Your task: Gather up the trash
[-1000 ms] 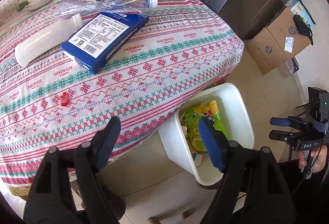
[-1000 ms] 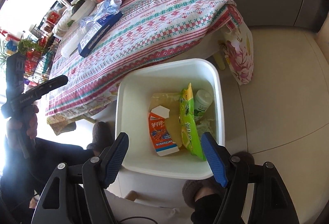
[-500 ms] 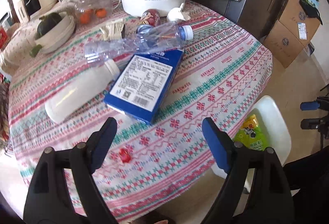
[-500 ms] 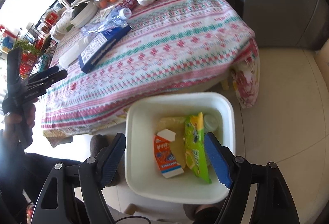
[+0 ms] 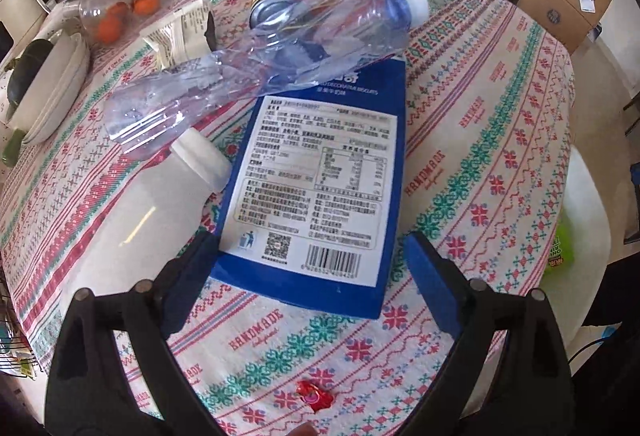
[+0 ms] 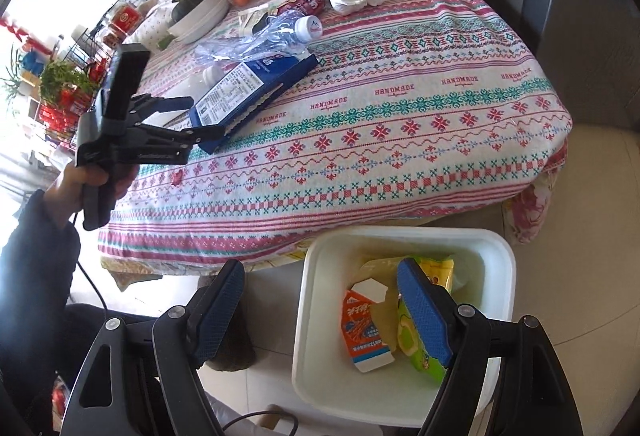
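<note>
**Blue box next, bin waits below**

Patterned cloth covers the bench point(image 5: 480, 139), and our trash lies bunched in its middle. We bring the left claw point(image 5: 308, 268) down over the near end of the blue box point(image 5: 320, 187), jaws opening wide, the box's end between them but not yet pressed. To do it well we'd straddle the box across its narrow width, sink low so the pads catch its side walls, then close and lift straight up.

In the way — a crushed clear bottle point(image 5: 280, 55) lies across the box's far end and would likely roll off as we lift. A white bottle point(image 5: 132, 228) sits just beside the left finger; we should keep clear of it. A small red wrapper point(image 5: 314, 394) lies nearer us.

Our right claw point(image 6: 320, 312) hangs apart and empty over the white bin point(image 6: 502, 276) on the floor, which already holds a carton point(image 6: 366, 328) and a green packet point(image 6: 420, 348)
</note>
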